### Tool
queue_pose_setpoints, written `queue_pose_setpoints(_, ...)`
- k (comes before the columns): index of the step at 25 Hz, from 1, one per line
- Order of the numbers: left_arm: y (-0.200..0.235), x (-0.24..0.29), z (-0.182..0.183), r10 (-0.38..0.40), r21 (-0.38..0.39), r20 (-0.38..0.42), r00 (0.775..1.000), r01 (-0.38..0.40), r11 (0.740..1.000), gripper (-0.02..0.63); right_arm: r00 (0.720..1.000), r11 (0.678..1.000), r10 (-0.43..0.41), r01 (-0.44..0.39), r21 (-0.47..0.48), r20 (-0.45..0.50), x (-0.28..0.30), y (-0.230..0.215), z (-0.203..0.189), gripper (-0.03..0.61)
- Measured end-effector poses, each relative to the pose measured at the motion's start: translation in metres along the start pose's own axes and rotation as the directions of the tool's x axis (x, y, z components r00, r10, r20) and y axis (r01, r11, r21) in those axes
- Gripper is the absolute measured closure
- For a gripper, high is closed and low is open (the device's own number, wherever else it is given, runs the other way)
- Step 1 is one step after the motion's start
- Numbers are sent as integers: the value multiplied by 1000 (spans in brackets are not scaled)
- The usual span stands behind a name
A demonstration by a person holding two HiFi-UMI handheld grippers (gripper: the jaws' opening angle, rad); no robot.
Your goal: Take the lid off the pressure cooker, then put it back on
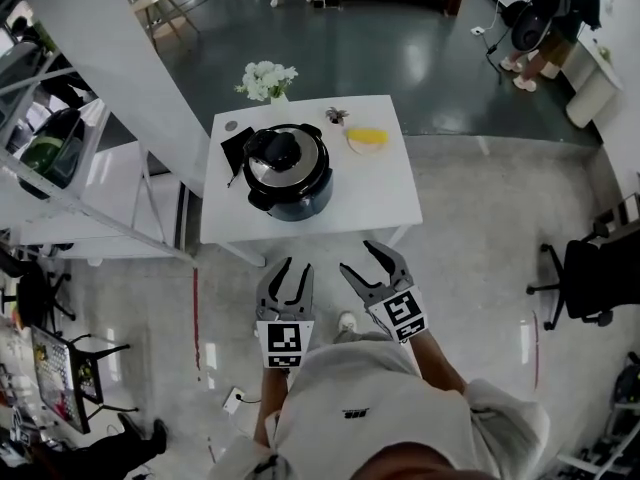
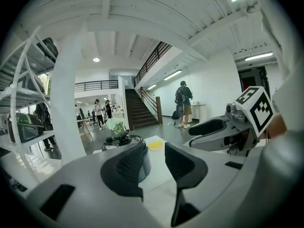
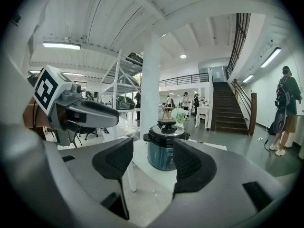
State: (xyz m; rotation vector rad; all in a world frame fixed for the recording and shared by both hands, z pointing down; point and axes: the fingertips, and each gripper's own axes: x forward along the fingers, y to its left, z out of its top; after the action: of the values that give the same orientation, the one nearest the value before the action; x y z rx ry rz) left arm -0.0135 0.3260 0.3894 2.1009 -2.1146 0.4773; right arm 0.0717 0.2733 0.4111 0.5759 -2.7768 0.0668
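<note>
Lidded pressure cooker (image 1: 288, 173) on white table (image 1: 362, 208)

The pressure cooker (image 1: 288, 173) sits on the table (image 1: 380, 208), flowers (image 1: 266, 80) behind it, a small item (image 1: 366, 140) at its right

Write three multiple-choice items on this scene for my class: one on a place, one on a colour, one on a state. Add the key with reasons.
1. Where do the white flowers stand?
A. at the far edge of the table, beyond the pressure cooker
B. on the floor beside the table
C. inside the cooker

2. What colour is the tabletop?
A. black
B. white
C. red

3. How is the cooker's lid?
A. upside down on the table
B. lying on the floor
C. sitting on the cooker

Key:
1 A, since the head view shows the flowers at the table edge farthest from the person, past the cooker.
2 B, since the bare top around the cooker is plain white.
3 C, since the lid with its black knob covers the pot.
</note>
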Motion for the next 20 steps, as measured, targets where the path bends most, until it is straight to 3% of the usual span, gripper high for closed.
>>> queue_pose_setpoints(11, 5, 51, 13, 44, -9, 2, 999, -44, 999, 460, 999, 999, 48, -48, -22, 2, 27, -46, 4, 316)
queue_pose_setpoints(20, 23, 70, 21, 76, -9, 21, 997, -76, 997, 462, 998, 998, 66, -65, -12, 26, 52, -58, 16, 316)
